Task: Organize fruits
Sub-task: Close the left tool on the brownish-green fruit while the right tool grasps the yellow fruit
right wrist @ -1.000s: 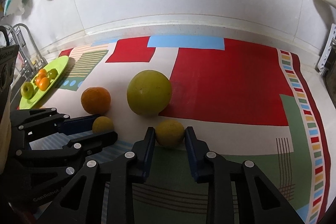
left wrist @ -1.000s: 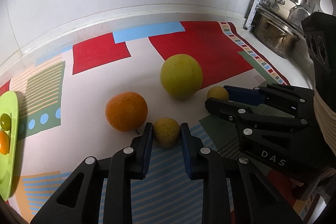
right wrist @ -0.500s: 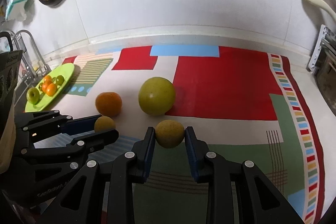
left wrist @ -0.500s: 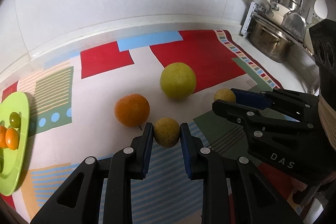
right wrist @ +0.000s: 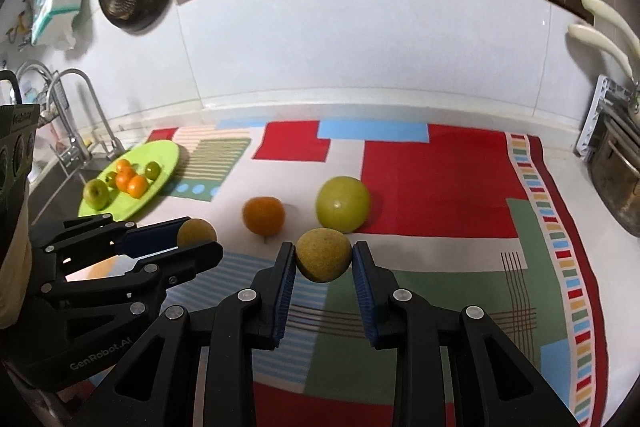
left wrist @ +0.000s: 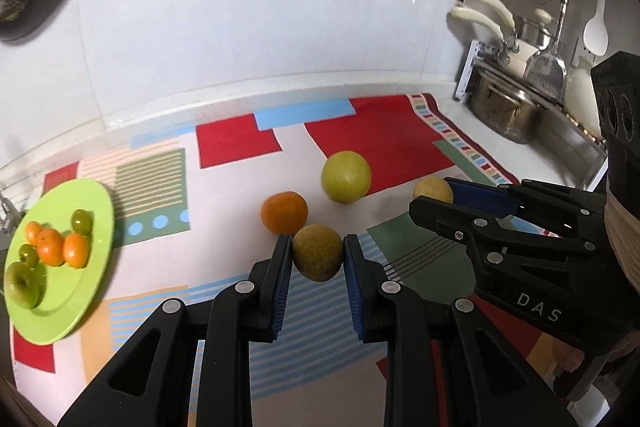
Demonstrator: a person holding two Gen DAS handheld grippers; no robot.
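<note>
My left gripper [left wrist: 317, 254] is shut on a small yellow-brown fruit [left wrist: 317, 251] and holds it above the patterned mat. My right gripper [right wrist: 323, 259] is shut on a second yellow-brown fruit [right wrist: 323, 259], also lifted; it also shows in the left wrist view [left wrist: 432, 189]. An orange [left wrist: 284, 211] and a large green fruit [left wrist: 345, 177] lie on the mat ahead of both grippers. A green plate [left wrist: 90, 291] at the left holds several small oranges and green fruits.
A sink with a tap [right wrist: 76, 115] lies beyond the plate at the far left. A rack with steel pots [left wrist: 508, 111] stands at the right. A white tiled wall [right wrist: 360, 39] backs the counter. The mat [right wrist: 440, 167] covers the counter.
Both grippers have risen and pulled back with their fruits. More of the counter, the plate and the wall has come into view.
</note>
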